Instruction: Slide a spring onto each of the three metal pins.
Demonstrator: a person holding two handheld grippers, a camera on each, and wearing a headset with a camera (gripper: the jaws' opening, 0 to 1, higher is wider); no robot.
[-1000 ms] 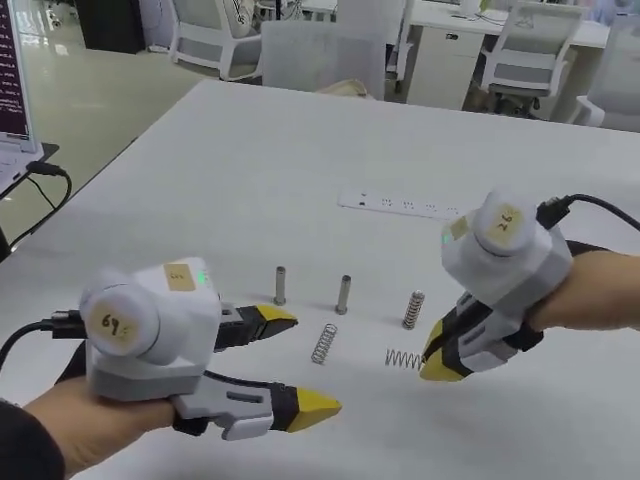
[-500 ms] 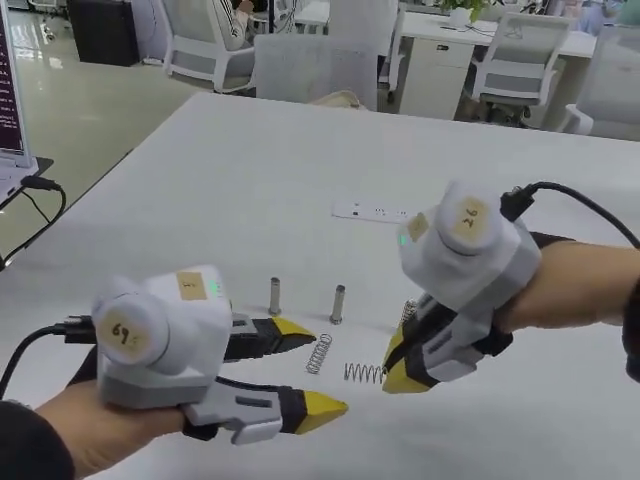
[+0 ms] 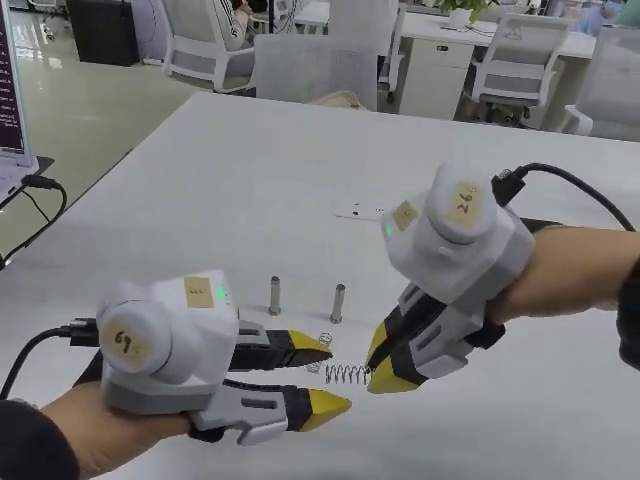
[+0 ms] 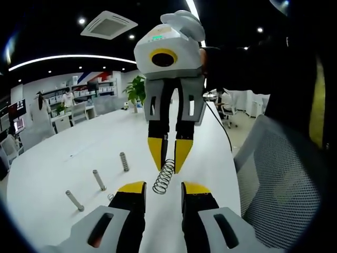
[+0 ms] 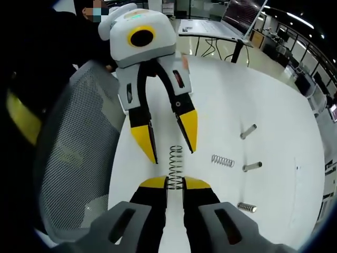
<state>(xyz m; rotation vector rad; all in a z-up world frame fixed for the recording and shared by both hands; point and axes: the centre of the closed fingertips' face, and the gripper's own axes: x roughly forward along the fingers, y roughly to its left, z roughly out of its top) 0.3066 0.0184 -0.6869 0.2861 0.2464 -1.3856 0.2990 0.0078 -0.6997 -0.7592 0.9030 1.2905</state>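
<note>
1. Right gripper view first: the right tongs are pinched narrow on one end of a spring, which sticks straight out ahead of the tips.
2. The spring's free end reaches in between the yellow tips of the left tongs. These stand wide apart and grip nothing. Whether a tip brushes the coil I cannot tell.
3. What has just changed: a second ago this spring was at the right tongs' tips, further right and close to the already sleeved pin. The right tongs have since carried it left and nearer, and the left tongs have closed in to meet it.
4. My reading is that a handover or re-grip is being set up, so the spring can be turned upright over a pin. No pin has gained a spring in this interval.
5. Outward from the tongs, a loose spring lies on the white surface, between the tongs and the pins.
6. Farther off stands the row of pins. The left pin and middle pin are upright and bare. The third pin, on the right, already wears a spring, so one of three looks done.
</note>
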